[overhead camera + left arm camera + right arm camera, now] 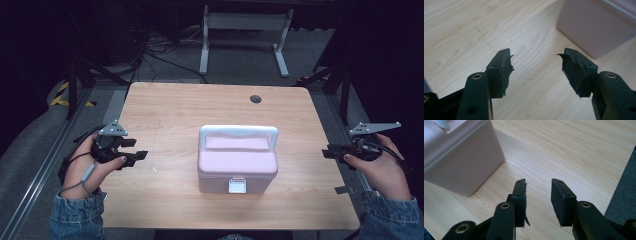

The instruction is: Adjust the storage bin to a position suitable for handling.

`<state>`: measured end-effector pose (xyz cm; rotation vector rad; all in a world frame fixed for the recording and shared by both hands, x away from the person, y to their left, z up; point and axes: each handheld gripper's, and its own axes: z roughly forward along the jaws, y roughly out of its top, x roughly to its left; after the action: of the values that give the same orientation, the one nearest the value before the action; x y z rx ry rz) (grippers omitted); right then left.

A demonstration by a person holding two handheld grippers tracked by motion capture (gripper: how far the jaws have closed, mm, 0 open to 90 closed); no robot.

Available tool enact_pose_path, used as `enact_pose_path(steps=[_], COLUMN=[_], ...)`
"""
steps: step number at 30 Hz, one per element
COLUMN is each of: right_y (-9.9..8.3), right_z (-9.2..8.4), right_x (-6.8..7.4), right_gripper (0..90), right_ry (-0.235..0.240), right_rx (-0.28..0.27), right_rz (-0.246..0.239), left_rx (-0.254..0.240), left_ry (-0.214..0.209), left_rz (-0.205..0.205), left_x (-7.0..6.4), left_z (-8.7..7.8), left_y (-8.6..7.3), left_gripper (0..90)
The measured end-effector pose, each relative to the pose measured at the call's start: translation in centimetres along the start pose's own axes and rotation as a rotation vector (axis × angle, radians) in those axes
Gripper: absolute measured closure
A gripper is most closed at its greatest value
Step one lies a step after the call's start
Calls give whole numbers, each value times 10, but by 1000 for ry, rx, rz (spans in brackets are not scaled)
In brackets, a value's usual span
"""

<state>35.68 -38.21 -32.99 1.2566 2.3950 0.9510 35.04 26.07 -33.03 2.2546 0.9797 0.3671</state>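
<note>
Bare table lies on both sides of the pink box — the 1 obstacle, mid-table.

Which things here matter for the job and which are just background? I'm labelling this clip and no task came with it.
Likely in play:
- pink box with white handle and front latch, shut
- left gripper, open, empty
- right gripper, open, empty

Just lying about:
- round hole in the table
- white stand on the floor behind
- floor cables

Lab-like test space — wooden table, grey carpet, floor cables, metal frame legs
</note>
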Motion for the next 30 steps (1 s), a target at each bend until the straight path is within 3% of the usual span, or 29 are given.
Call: enact_pose_path(steps=[9, 15, 18, 25, 28, 29, 30], right_y=[-1, -9, -11, -15, -15, -15, -15], right_z=[-1, -8, -9, -7, -6, -6, -6], right_x=[5, 5, 5, 6, 6, 6, 6], right_gripper=[656, 654, 653, 645, 644, 644, 644], right_ry=[6, -12, -15, -12, -3, -4, -4], right_rx=[7, 5, 8, 20, 22, 20, 20], right_rz=[-6, 11, 18, 22, 20, 22, 22], left_rx=[-91, -69, -66, -63, -64, -75, -75], left_ry=[-81, -137, -160, -178, -220, -264, -264], left_rz=[49, 124, 136, 190, 229, 234, 234], left_x=[-15, -25, -30, -39, -42, -44, -44], left_z=[2, 12, 13, 18, 20, 21, 21], left_y=[20, 43, 55, 77, 85, 91, 91], left_gripper=[403, 394, 394, 391, 405, 407, 410])
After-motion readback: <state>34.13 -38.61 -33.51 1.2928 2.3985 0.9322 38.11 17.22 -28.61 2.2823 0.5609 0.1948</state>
